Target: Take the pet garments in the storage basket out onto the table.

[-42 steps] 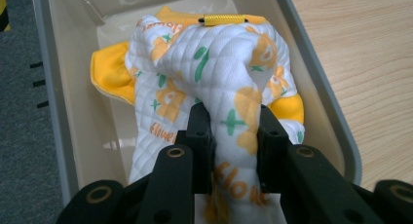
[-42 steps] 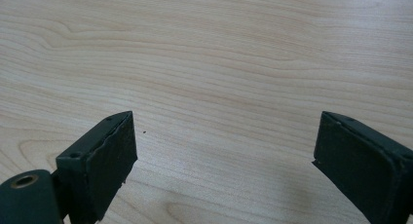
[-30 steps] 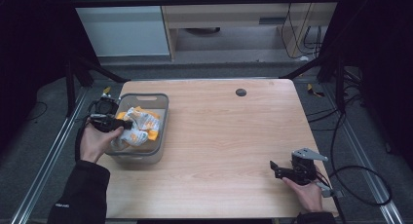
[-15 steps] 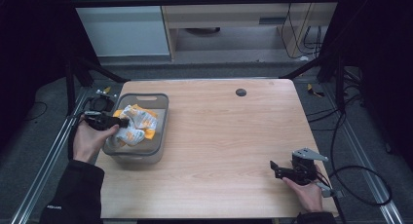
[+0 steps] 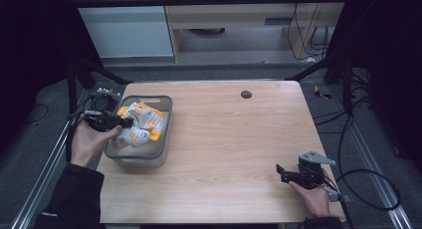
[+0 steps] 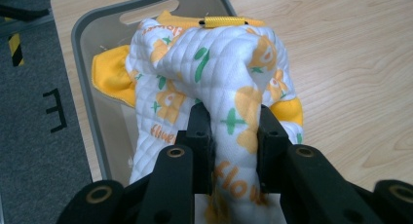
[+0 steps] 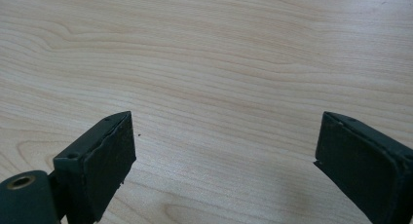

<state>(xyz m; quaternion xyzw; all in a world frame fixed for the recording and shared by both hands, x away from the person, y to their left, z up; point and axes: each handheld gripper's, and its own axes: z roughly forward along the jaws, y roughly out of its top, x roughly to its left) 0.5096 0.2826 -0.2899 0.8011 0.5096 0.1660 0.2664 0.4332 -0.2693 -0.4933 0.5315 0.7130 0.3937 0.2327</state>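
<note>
At the near right of the table [image 5: 224,139], the right gripper [image 5: 281,172] rests low over the wood in the person's right hand [image 5: 311,196], pointing left, well apart from everything else. The right gripper view shows what the high view is too small to tell: the right gripper [image 7: 224,151] has its two black jaws standing wide apart, with nothing but bare wood grain between them. Farther off, at the left edge of the table, the person's left hand [image 5: 88,142] holds the left gripper [image 5: 125,123] level, pointing right over the near left side of a grey bin [image 5: 149,157]. Its jaws are clamped on a fold of a white quilted cloth [image 5: 139,127] printed with orange and green shapes. In the left gripper view, the left gripper [image 6: 234,131] pinches that cloth [image 6: 209,68] narrowly between its pads, the fabric bunching up above them; the view also shows orange lettering, a yellow lining at the cloth's edges and a small yellow loop at its far top, details lost from above. The rest of the cloth hangs into the bin [image 6: 85,63], which stands by the table's left edge. Beyond, a small dark round spot [image 5: 246,94] lies near the table's far edge.
</note>
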